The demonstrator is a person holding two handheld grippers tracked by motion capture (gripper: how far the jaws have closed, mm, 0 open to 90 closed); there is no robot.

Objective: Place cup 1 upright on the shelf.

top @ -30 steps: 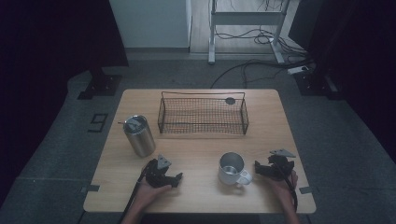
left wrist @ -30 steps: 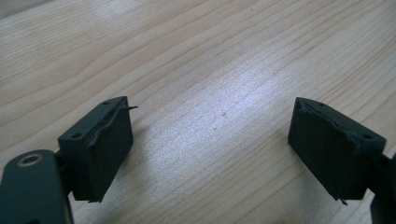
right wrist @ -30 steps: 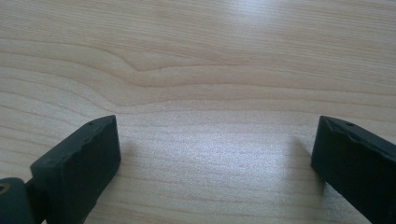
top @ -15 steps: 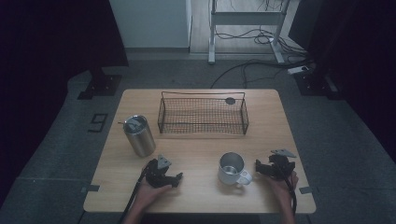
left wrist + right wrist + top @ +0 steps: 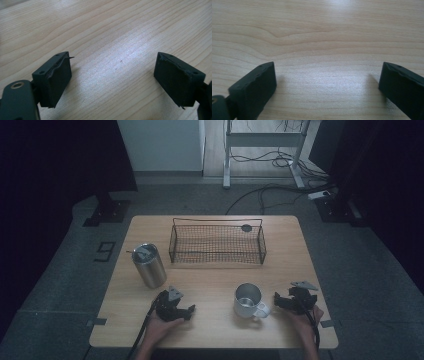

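Note:
My left gripper [image 5: 188,310] rests on the wooden table [image 5: 215,282] near its front edge, held by a hand and pointing right. In the left gripper view the left gripper [image 5: 112,80] stands open over bare wood; its jaws have just closed a little, with nothing between them. A white mug [image 5: 247,301] with its handle toward the front right stands just left of my right gripper [image 5: 276,302]. In the right gripper view the right gripper [image 5: 328,87] is open with bare wood between its jaws, which have just been opening.
A steel tumbler [image 5: 149,266] with a lid stands at the left of the table. A black wire basket [image 5: 173,245] sits across the back middle, with a small dark round thing [image 5: 246,227] at its far right corner. Dark floor, cables and stands surround the table.

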